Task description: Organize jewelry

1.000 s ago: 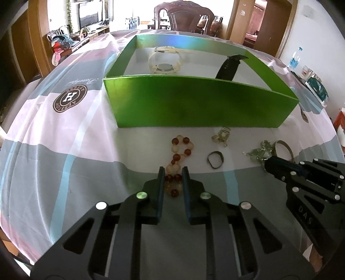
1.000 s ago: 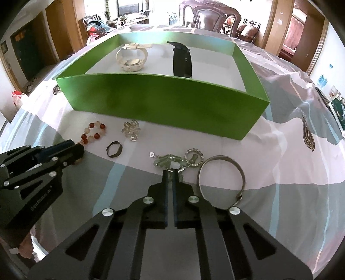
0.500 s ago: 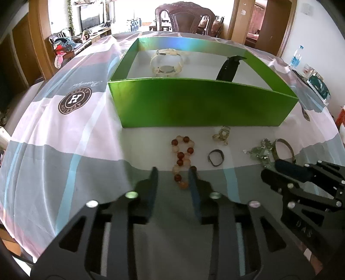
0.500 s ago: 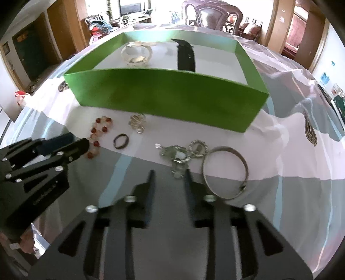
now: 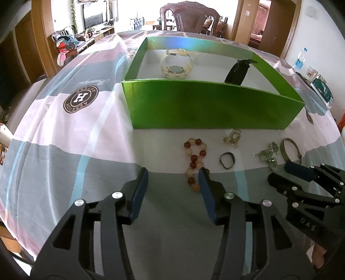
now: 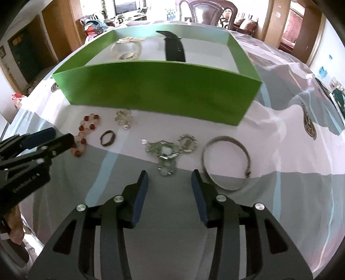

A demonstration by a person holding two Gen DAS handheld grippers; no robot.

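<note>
A green box (image 5: 211, 107) stands on the table and holds a cream watch (image 5: 176, 64) and a black strap (image 5: 237, 72). In front of it lie a red and cream bead bracelet (image 5: 195, 159), a small dark ring (image 5: 226, 160), a pale charm (image 5: 232, 136), a silver-green chain piece (image 6: 167, 150) and a metal bangle (image 6: 226, 163). My left gripper (image 5: 173, 172) is open and empty, its right finger beside the beads' near end. My right gripper (image 6: 169, 174) is open and empty just short of the chain piece.
The table has a pink, grey and blue cloth with a round logo (image 5: 80, 101). A wooden chair (image 5: 189, 17) stands behind the table. A water bottle (image 5: 300, 59) and packets sit at the far right edge.
Both grippers have opened wide and pulled back a little. The left let go of the bead bracelet and the right let go of the chain piece; both pieces lie on the cloth.
</note>
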